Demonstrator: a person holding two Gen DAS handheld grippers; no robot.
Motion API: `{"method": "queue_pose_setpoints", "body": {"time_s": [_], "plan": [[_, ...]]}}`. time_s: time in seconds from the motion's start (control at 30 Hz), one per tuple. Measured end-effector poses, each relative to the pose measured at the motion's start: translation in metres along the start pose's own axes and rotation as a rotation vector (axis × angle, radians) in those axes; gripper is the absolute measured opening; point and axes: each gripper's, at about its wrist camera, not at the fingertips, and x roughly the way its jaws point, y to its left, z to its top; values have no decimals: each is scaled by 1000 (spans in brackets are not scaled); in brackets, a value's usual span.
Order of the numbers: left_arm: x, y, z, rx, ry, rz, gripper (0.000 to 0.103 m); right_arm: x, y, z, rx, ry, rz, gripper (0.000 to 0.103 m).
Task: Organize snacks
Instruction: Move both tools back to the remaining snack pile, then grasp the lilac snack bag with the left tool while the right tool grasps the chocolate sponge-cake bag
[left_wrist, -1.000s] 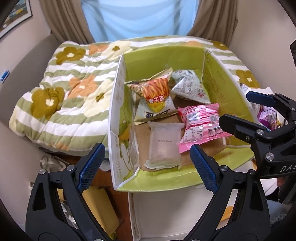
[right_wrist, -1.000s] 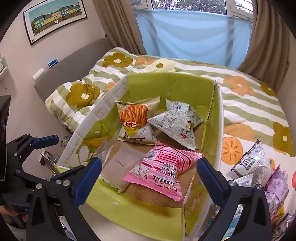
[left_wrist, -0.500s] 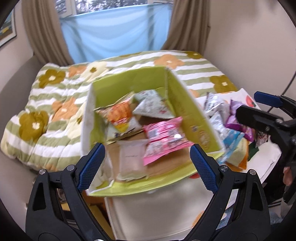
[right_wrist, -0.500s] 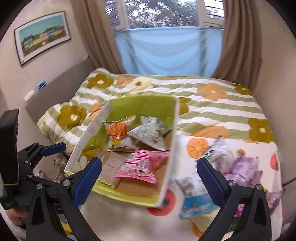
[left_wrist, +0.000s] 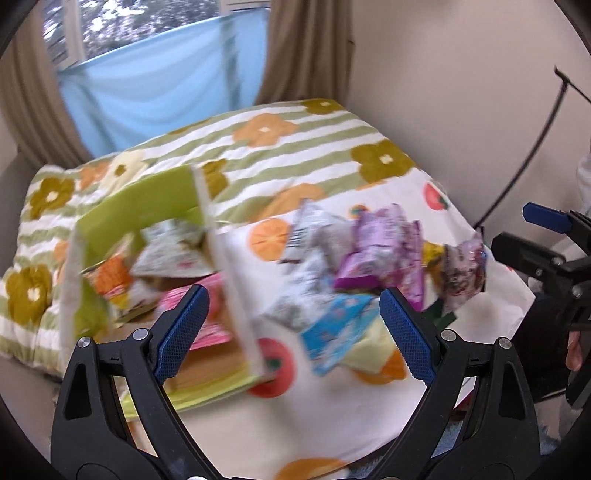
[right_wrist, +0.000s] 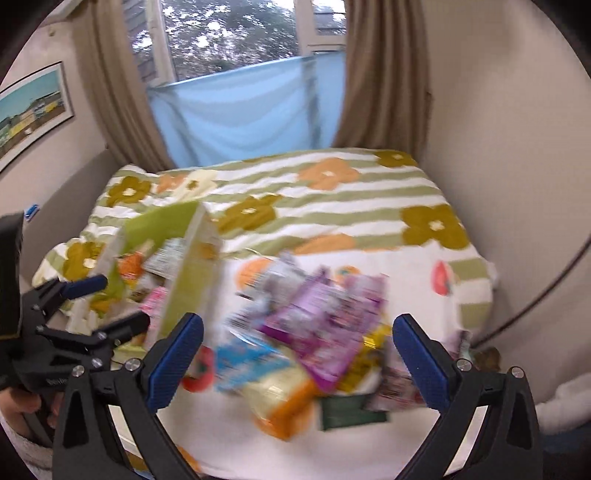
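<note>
i read the task as partly done. the green box (left_wrist: 140, 206) already holds several packets: an orange one (left_wrist: 110, 280), a grey-white one (left_wrist: 170, 251) and a pink one (left_wrist: 207, 317). the larger share is still outside. just beside the box, on its window-far right flank, lies a loose pile of snacks (right_wrist: 314, 332): a purple packet (left_wrist: 384, 254), a blue packet (left_wrist: 336, 328), silvery packets (left_wrist: 314, 236) and a dark-patterned one (left_wrist: 461, 273). both views are motion-blurred, so i cannot count them exactly.

my left gripper (left_wrist: 291, 325) has its jaws spread wide with nothing between the pads; it hangs above the box's right wall. my right gripper (right_wrist: 295, 354) is likewise spread wide and empty, above the pile. in my judgement the next step is a pick from the pile, then a transfer into the box.

the box and the pile rest on a white cloth printed with fruit (left_wrist: 332, 424), which overlaps a green-striped floral quilt (right_wrist: 332, 199) behind the box. beyond the quilt are a window (right_wrist: 229, 37) with a pale blue cloth (right_wrist: 240, 118) across its lower part and brown curtains (right_wrist: 384, 85). a framed picture (right_wrist: 29, 110) hangs on the wall to the left of the box. a dark cable (left_wrist: 532, 147) runs along the wall to its right.
</note>
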Motion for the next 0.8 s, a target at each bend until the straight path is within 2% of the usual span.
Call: {"method": "queue_pose_setpoints", "body": {"time_s": [0.23, 0.37, 0.5, 0.63, 0.8], "plan": [[41, -72, 18, 42, 50, -45, 93, 4, -75, -23, 86, 56, -19, 102], [67, -95, 27, 56, 72, -31, 93, 16, -109, -38, 158, 106, -2, 102], [97, -99, 32, 77, 117, -11, 93, 28, -129, -49, 180, 136, -5, 102], [124, -94, 37, 104, 160, -12, 93, 44, -131, -57, 185, 171, -14, 102], [157, -90, 37, 141, 222, -68, 93, 70, -125, -64, 214, 216, -29, 102]]}}
